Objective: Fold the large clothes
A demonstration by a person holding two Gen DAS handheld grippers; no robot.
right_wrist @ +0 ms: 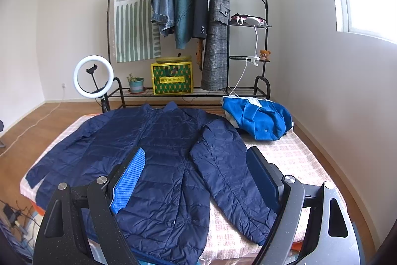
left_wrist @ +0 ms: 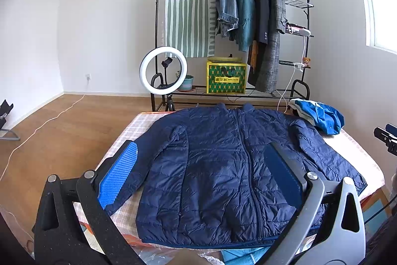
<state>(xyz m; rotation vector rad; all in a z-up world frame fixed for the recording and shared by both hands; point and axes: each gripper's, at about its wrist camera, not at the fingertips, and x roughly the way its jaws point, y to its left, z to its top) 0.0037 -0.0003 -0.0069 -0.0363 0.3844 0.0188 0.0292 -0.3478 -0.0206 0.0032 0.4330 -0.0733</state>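
Both hand-held grippers, left hand-held gripper (left_wrist: 201, 173) and right hand-held gripper (right_wrist: 198, 180), hover wide open and empty over the navy jacket (left_wrist: 218, 165) lying flat, zipped, on the bed (right_wrist: 292, 155); best start: pinch each sleeve cuff, fold inward, minding the near bed edge and the blue garment (right_wrist: 260, 121) at the far right corner.

Left gripper's finger (left_wrist: 285, 175) hides part of the navy jacket (left_wrist: 218, 165)
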